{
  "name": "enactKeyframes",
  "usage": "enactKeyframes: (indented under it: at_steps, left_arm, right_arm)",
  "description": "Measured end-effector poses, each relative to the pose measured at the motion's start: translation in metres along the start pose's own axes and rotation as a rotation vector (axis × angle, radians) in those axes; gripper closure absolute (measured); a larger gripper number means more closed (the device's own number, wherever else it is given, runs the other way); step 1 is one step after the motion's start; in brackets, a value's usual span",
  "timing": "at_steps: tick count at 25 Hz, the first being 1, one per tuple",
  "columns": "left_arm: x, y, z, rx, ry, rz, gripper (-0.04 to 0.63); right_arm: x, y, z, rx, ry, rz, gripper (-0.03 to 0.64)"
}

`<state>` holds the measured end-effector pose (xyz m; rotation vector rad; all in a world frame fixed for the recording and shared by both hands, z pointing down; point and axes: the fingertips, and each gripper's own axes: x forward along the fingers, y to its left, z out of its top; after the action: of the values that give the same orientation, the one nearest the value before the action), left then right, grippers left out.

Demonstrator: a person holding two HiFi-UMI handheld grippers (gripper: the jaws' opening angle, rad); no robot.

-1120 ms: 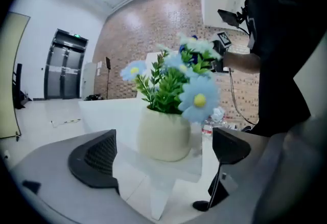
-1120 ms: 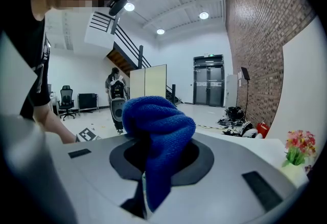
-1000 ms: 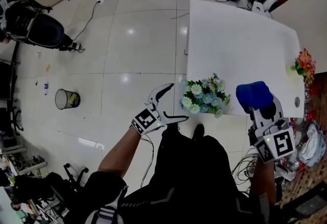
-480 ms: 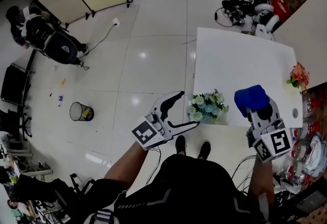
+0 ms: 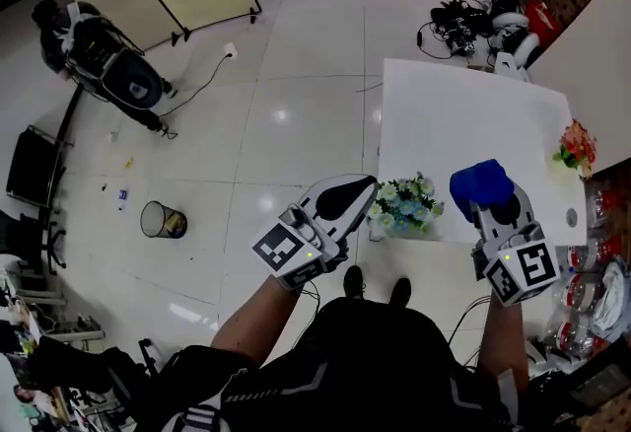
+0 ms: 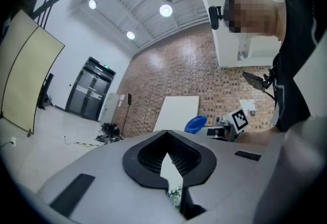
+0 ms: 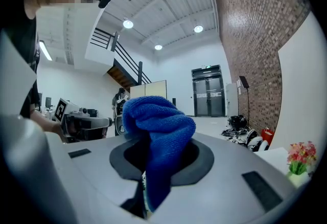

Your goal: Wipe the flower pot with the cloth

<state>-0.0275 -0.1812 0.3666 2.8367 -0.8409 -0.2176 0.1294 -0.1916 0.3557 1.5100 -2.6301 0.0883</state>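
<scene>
Wiping not yet started: right gripper [image 5: 487, 207] fingers pinch the cloth [image 5: 480, 183], left gripper [image 5: 363, 189] fingers closed on nothing, flower pot [image 5: 404, 203] untouched at the bench's [image 5: 473, 124] seven o'clock edge.

Bright light from round ceiling lamps [image 6: 165, 10] throws glare spots on the glossy pale tiled floor [image 5: 296, 154]. Gripper views bulge fisheye-style with black corners; the bunched blue terry cloth [image 7: 158, 120] looks sharp.

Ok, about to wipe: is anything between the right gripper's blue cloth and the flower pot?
Nothing visible: only bare white table shows between the blue cloth, clamped in the right gripper, and the flower pot. The shut left gripper is on the pot's other side.
</scene>
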Motion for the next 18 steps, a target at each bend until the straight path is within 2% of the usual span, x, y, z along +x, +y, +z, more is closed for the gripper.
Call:
enactKeyframes:
  at_steps: [2, 4, 6, 10, 14, 18]
  left_arm:
    - [0.0, -0.005, 0.008, -0.002, 0.011, -0.028, 0.592]
    - [0.001, -0.012, 0.017, 0.021, 0.013, -0.107, 0.592]
    - [0.003, -0.008, 0.028, 0.034, 0.001, -0.153, 0.592]
    - [0.003, 0.004, 0.041, 0.043, -0.027, -0.169, 0.592]
    - [0.007, -0.002, 0.029, 0.016, -0.017, -0.173, 0.592]
    - [0.011, -0.038, 0.019, 0.08, 0.04, -0.167, 0.592]
  right_arm:
    - [-0.003, 0.001, 0.002, 0.027, -0.015, -0.009, 0.546]
    - [-0.004, 0.002, 0.006, 0.04, -0.023, -0.013, 0.546]
    - [-0.005, 0.003, 0.008, 0.039, -0.02, -0.026, 0.546]
    - [-0.013, 0.008, 0.006, 0.031, -0.016, -0.065, 0.546]
    - [-0.026, 0.016, -0.001, 0.056, -0.013, -0.085, 0.546]
    - [-0.057, 0.019, -0.001, 0.051, -0.019, -0.07, 0.546]
